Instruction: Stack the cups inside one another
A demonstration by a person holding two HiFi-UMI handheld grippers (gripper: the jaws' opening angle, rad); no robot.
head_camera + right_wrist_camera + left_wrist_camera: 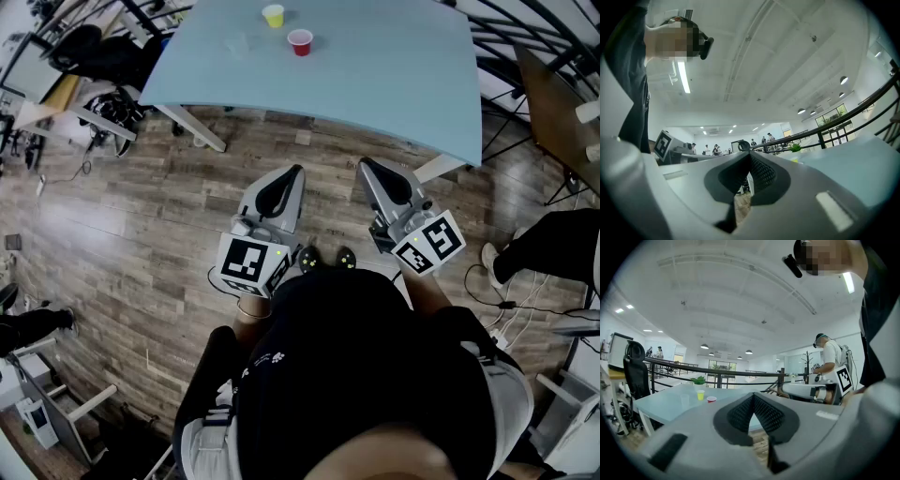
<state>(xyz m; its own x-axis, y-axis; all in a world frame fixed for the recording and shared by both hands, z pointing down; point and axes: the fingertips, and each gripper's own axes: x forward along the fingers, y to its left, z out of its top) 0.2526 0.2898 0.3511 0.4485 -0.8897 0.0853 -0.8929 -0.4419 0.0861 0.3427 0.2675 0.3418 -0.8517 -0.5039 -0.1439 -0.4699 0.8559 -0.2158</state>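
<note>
Three cups stand apart at the far side of the light blue table [394,84]: a yellow cup [274,15], a red cup [300,41] and a faint clear cup [239,44]. My left gripper [293,173] and right gripper [366,167] hang side by side over the wooden floor, short of the table's near edge. Both are shut and hold nothing. The left gripper view looks over its closed jaws [753,394] at the yellow cup [700,394], red cup [711,399] and clear cup [685,401]. In the right gripper view the jaws [749,154] meet too.
A black office chair [635,371] and a dark railing [717,373] stand beside the table. Another person [829,362] works at a desk to the right. A wooden table [558,103], someone's leg [548,244] and floor cables [511,314] lie to my right.
</note>
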